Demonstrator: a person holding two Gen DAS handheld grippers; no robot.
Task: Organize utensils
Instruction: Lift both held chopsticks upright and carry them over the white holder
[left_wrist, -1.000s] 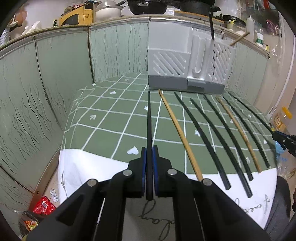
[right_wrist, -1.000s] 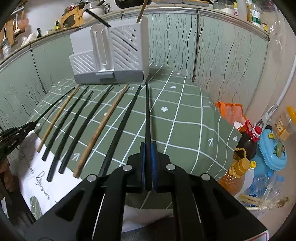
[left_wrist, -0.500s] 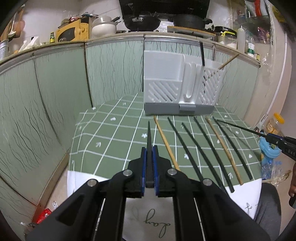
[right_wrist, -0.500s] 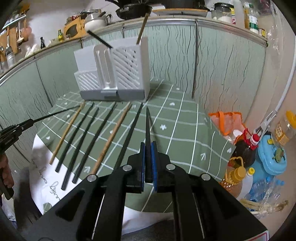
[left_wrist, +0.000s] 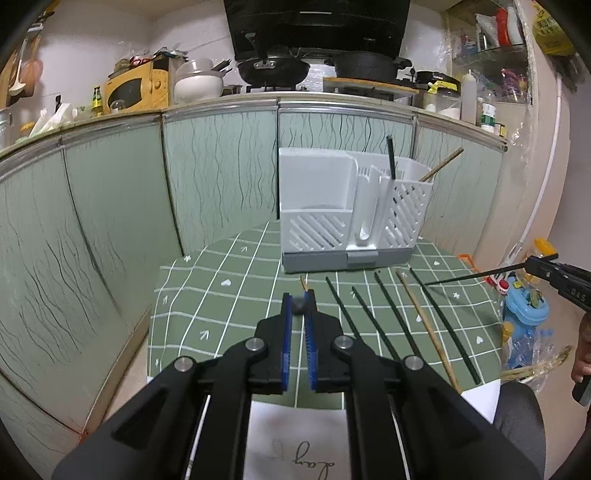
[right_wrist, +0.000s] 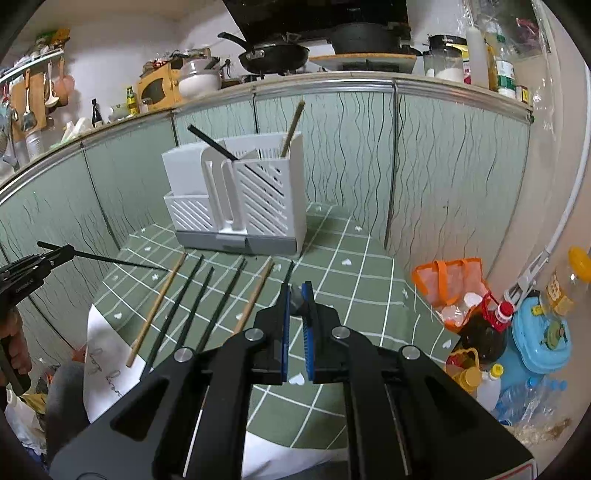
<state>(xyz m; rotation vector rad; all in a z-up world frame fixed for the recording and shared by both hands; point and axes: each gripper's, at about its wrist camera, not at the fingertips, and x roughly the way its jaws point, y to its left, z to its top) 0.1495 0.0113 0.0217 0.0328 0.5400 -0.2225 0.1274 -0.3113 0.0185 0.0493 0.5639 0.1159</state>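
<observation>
While both grippers hang above the green checked tablecloth (left_wrist: 229, 295), each has a black chopstick pinched at its tips; going from the left, the left gripper (left_wrist: 299, 302) has its jaws closed on a black chopstick (right_wrist: 110, 259), seen end-on in its own view as a dark blur between the blue pads, and in the right wrist view as a thin black rod sticking out level over the cloth from the gripper at the left edge, a hand (right_wrist: 14, 350) below it. Next come the chopsticks lying on the cloth in a row, side by side and apart: a wooden chopstick (right_wrist: 155, 310) at the left, three black ones (right_wrist: 184, 306), another wooden one (right_wrist: 255, 299), and a further black one (right_wrist: 289, 268) mostly hidden behind the right gripper's fingers. Behind the row stands the white slatted utensil holder (right_wrist: 266, 192) on its grey base, touching the cloth; its right-hand compartment holds one black chopstick (right_wrist: 214, 144) leaning left and one wooden chopstick (right_wrist: 293, 125) leaning right. Rightmost, the right gripper (right_wrist: 298, 295) is likewise closed on its own black chopstick (left_wrist: 476, 275), which points left over the table's far right corner in the left wrist view.
</observation>
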